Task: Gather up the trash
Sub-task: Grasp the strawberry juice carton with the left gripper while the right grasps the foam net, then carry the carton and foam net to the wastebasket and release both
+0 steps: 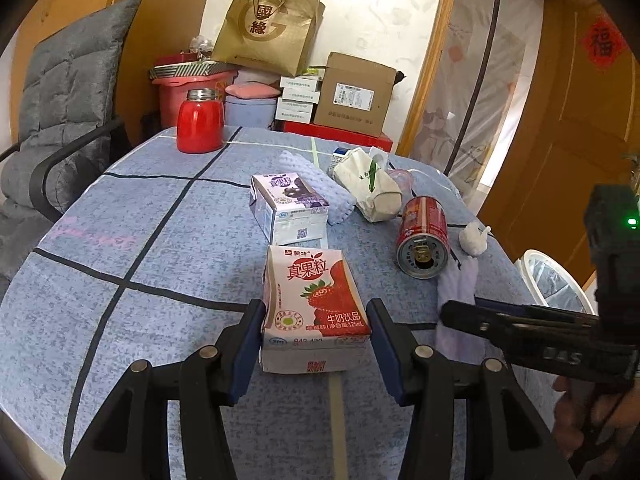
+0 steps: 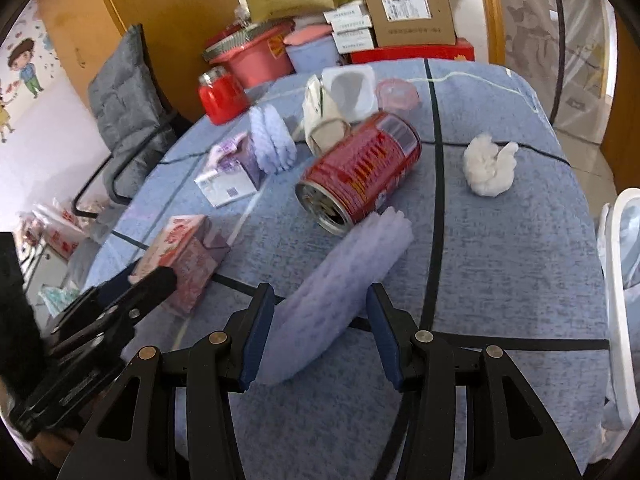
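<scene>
Blue checked cloth point(image 1: 120, 220) covers the round table that carries all the trash. At the far left of it stands a red jar point(image 1: 200, 122) with a metal lid. Nearer the middle lies a purple milk carton point(image 1: 288, 212), with a piece of lilac foam netting point(image 1: 320, 184) just behind it. Right in front of the left gripper point(image 1: 316, 320) lies the strawberry milk carton point(image 1: 316, 304), flat on the cloth; the jaws stand wide to either side of it, the left pad just at its edge, the right one a little apart. Further right lie a folded white paper bag point(image 1: 370, 188), a red can point(image 1: 422, 236) on its side with its open end facing the camera, and a crumpled white tissue point(image 1: 474, 238). The right gripper point(image 2: 320, 320) is spread wide around a long foam sleeve point(image 2: 340, 288), neither pad clearly pressing it; the sleeve's far end touches the can
</scene>
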`<state>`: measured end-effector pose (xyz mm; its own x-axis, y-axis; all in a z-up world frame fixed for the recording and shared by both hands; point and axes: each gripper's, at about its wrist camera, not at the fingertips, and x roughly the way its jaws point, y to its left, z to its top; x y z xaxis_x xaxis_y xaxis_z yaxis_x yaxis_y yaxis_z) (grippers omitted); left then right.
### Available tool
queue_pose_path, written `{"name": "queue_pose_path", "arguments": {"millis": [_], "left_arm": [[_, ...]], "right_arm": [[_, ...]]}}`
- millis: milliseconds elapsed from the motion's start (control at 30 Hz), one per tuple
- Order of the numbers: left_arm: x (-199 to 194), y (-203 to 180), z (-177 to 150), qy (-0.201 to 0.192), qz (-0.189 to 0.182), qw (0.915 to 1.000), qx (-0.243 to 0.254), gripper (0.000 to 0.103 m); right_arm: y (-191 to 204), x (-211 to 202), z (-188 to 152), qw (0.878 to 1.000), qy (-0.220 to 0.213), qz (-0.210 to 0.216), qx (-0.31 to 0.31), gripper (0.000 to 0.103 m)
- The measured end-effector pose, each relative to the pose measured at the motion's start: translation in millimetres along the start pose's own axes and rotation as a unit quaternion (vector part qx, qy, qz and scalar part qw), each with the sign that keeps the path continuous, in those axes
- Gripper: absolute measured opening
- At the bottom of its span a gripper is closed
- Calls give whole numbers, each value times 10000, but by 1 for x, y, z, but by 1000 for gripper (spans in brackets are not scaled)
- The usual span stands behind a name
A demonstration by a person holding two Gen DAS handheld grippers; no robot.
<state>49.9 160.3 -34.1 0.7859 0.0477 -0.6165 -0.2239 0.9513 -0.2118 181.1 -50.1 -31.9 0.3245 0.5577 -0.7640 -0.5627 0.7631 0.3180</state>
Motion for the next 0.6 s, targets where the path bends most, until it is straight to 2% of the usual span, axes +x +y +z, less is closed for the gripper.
{"name": "queue_pose_path", "arguments": {"millis": [133,333,600], "left_arm": [[0,-4,-3,6,-97,9999,50,52],[-3,-14,-6,1,-167,9998,116,52],[-11,-35,-9,5,-216,9995,219,52]], "right_arm": [[0,-4,-1,9999,-92,-101,-6,27],[-5,-16,-6,9998,-170,-93,-42,14],[-19,-35,-16,9996,-273,-29,38,11]]}}
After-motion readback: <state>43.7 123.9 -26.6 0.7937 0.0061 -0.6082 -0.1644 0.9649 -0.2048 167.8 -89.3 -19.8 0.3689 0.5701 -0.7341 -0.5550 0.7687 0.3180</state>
